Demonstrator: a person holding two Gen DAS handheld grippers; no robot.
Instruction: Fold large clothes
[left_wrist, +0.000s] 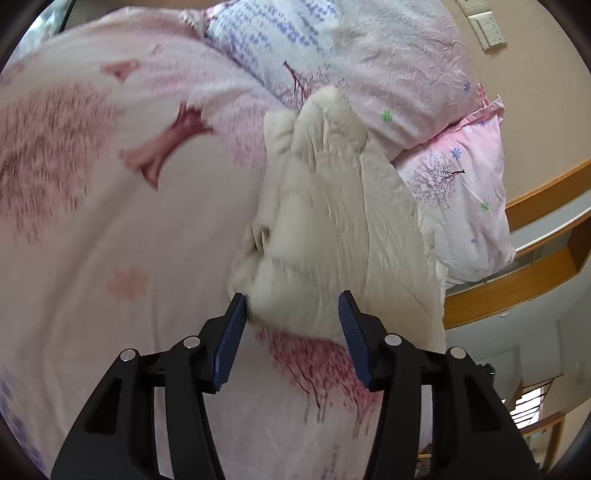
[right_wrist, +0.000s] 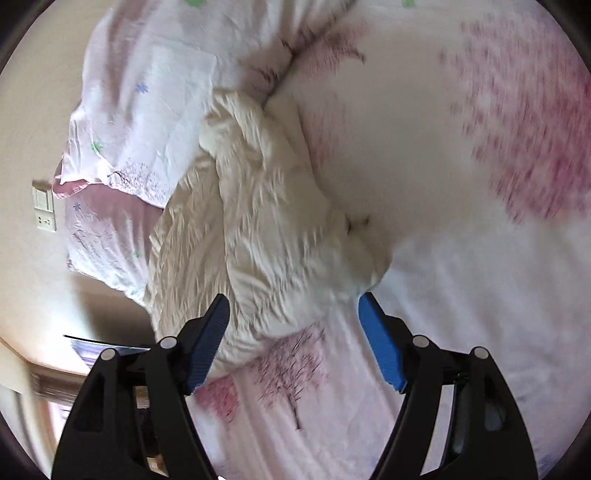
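A cream-white padded garment (left_wrist: 332, 229) lies crumpled on a pink floral bed sheet (left_wrist: 110, 258). It also shows in the right wrist view (right_wrist: 266, 229). My left gripper (left_wrist: 293, 314) is open, its blue pads on either side of the garment's near end, the left pad touching the fabric. My right gripper (right_wrist: 291, 317) is open too, wide apart over the garment's near edge, holding nothing. Both views are blurred by motion.
A heap of pink floral bedding and pillows (left_wrist: 424, 96) lies behind the garment, also in the right wrist view (right_wrist: 140, 122). A beige wall with a switch plate (left_wrist: 489, 27) and a wooden bed frame (left_wrist: 517, 280) lie to the right.
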